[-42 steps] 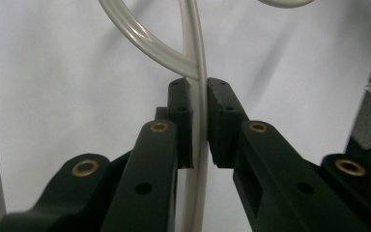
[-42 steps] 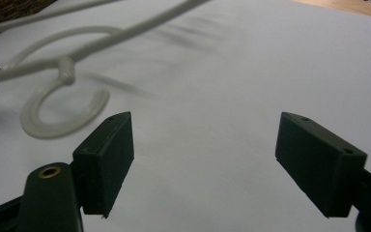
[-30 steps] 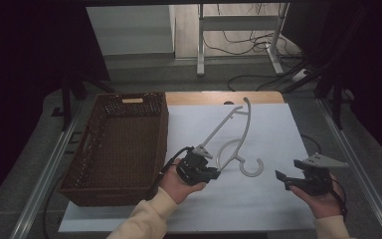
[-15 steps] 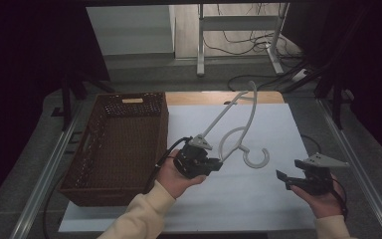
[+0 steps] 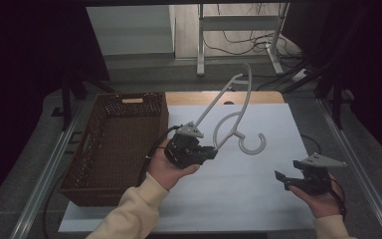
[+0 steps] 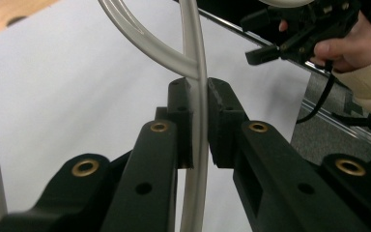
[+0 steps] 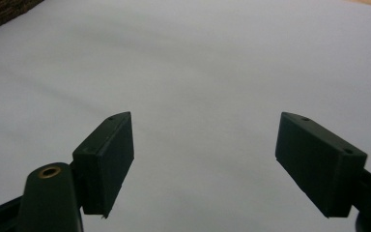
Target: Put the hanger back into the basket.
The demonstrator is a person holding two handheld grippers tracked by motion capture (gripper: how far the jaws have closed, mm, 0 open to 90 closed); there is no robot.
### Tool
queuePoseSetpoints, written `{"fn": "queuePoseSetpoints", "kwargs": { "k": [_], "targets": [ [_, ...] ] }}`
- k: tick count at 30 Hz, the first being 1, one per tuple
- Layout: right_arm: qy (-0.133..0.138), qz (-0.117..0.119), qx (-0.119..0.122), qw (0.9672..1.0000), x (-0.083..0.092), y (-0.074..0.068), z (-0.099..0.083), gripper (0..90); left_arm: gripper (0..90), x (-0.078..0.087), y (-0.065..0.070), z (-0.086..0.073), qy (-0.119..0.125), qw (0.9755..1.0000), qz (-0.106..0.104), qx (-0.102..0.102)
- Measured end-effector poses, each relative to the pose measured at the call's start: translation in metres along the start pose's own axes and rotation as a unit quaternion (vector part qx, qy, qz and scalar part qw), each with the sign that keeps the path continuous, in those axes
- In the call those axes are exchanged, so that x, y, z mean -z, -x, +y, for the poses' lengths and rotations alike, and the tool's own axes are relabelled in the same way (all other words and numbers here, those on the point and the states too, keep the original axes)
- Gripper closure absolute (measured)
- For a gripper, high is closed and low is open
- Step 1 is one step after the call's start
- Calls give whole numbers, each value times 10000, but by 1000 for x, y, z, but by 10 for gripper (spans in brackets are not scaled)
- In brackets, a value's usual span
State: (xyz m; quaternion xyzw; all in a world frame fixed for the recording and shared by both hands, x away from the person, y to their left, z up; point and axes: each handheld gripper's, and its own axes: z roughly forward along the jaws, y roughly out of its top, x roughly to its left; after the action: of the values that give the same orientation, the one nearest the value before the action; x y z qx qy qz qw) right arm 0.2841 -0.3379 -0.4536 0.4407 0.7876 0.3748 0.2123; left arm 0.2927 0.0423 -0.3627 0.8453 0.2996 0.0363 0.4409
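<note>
Clamped tight, the left gripper (image 5: 206,152) has its two black jaws pressed on the thin bar of a pale plastic hanger (image 5: 229,107); the left gripper view shows the bar (image 6: 196,121) squeezed between the pads just below where a curved branch joins it. From that grip the hanger tilts up and away over the white sheet (image 5: 258,194), its long arm pointing toward the far edge of the table and its hook (image 5: 252,144) hanging low just beside the jaws. No part of it looks to be touching the sheet, so the pick-up seems done.

Left of the holding hand, a brown woven basket (image 5: 87,164) stands with its near wall and floor bare as far as can be seen. It seems the likely place for the hanger, though that is a judgement. If so, what is left is to carry the hanger across, lower it past the rim and let go; the long arm may catch on the basket's wall unless it is turned to lie along the length.

Farther out, at the near right of the table, the right gripper (image 5: 284,179) rests in the other hand, low over the sheet. Its jaws stand wide apart with only white sheet between them, well apart from the hanger.
</note>
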Motion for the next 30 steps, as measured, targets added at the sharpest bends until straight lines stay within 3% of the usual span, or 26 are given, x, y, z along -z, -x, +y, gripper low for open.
{"fn": "queuePoseSetpoints", "kwargs": {
  "k": [11, 30],
  "targets": [
    [-151, 94, 57, 9998, -8, -1, -2, 216, 814, 17, -8, 10, 135, 9999, 42, -10],
    [-151, 83, 123, 9998, -8, -2, -2, 219, 813, 50, -23, 17, 302, 9991, 303, -11]
  ]
}}
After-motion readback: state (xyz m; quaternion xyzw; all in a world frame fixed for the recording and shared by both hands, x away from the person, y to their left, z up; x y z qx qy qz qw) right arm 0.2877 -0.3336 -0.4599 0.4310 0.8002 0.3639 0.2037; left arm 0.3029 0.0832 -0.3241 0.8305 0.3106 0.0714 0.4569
